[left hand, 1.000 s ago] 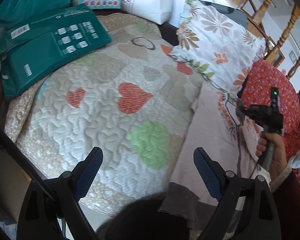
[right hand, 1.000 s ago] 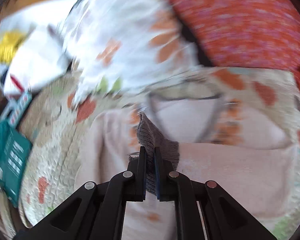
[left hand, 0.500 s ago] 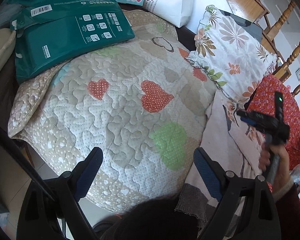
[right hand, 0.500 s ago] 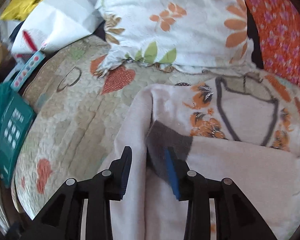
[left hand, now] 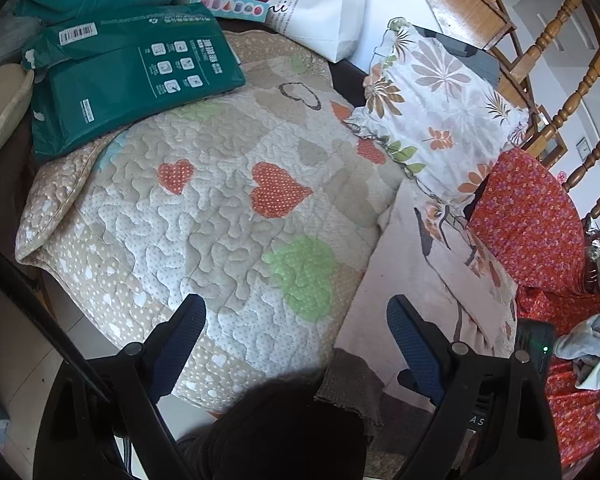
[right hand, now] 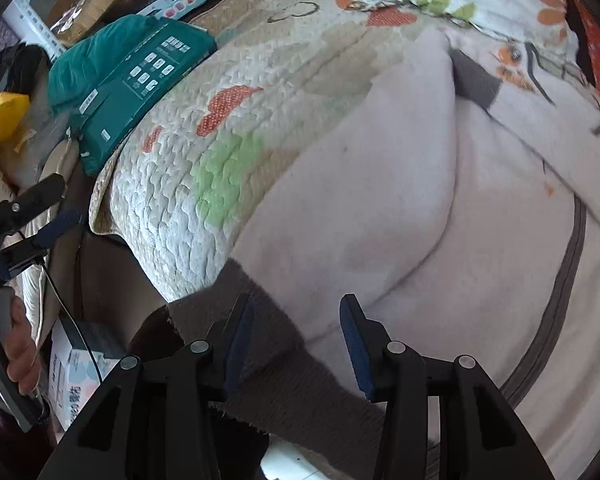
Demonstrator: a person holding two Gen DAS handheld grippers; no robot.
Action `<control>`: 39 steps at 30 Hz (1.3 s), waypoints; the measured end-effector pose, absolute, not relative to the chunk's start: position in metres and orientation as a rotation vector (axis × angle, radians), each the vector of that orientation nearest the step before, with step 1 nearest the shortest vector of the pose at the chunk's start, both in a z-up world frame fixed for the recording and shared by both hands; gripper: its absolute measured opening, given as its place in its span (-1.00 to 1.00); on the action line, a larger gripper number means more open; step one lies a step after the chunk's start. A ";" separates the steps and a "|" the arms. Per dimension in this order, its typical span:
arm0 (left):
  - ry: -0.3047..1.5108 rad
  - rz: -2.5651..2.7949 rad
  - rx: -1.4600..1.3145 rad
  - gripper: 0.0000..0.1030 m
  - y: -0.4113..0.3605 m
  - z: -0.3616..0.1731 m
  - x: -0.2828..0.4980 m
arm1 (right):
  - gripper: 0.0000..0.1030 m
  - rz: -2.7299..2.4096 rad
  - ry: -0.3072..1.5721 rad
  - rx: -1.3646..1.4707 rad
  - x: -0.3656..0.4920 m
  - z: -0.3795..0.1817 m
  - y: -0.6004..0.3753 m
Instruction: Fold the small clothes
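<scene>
A pale pink small garment with grey trim and an orange print lies on the right part of a heart-patterned quilt. It fills the right wrist view; one sleeve with a grey cuff is folded across its chest. My right gripper is open and empty, low over the garment's grey hem. My left gripper is open and empty, above the quilt's near edge beside the hem.
A green plastic package lies on the quilt's far left. A floral pillow and a red flowered cloth lie at the right. A white paper bag and wooden chairs stand beyond.
My right gripper let go of the grey sleeve cuff, opened, and drew back to the garment's hem. The sleeve now lies folded across the chest. My left gripper pulled back slightly.
</scene>
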State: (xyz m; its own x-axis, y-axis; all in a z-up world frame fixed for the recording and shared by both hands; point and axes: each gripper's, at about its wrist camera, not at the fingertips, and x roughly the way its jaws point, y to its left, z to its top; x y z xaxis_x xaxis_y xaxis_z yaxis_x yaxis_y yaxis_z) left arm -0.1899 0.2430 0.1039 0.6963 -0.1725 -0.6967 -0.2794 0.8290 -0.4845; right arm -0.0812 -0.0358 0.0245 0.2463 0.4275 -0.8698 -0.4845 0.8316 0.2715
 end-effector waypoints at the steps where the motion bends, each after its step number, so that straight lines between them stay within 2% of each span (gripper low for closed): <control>1: 0.808 0.063 -0.603 0.77 0.242 0.106 -0.190 | -0.05 0.605 1.163 -0.036 -0.084 0.023 -0.040; 8: 0.810 0.054 -0.611 0.77 0.234 0.106 -0.189 | -0.05 0.587 1.231 0.122 -0.093 0.004 -0.060; 18: 0.810 0.050 -0.611 0.77 0.231 0.106 -0.186 | -0.06 0.635 1.271 0.263 -0.077 -0.011 -0.034; 19: 0.812 0.048 -0.610 0.77 0.231 0.106 -0.186 | -0.11 0.631 1.265 0.256 -0.079 -0.010 -0.032; 21: 0.820 0.043 -0.610 0.77 0.228 0.106 -0.183 | -0.87 0.620 1.258 0.239 -0.078 -0.008 -0.028; 22: 0.824 0.039 -0.609 0.77 0.226 0.106 -0.183 | -0.89 0.616 1.250 0.235 -0.078 -0.005 -0.028; 28: 0.807 0.023 -0.572 0.77 0.209 0.122 -0.178 | -0.91 0.656 1.079 0.178 -0.075 0.076 -0.048; 34: 0.809 -0.019 -0.534 0.77 0.188 0.128 -0.160 | -0.91 0.533 0.914 0.129 -0.057 0.170 -0.134; 39: 0.843 -0.037 -0.506 0.77 0.166 0.118 -0.141 | -0.90 0.257 0.933 0.160 -0.015 0.171 -0.241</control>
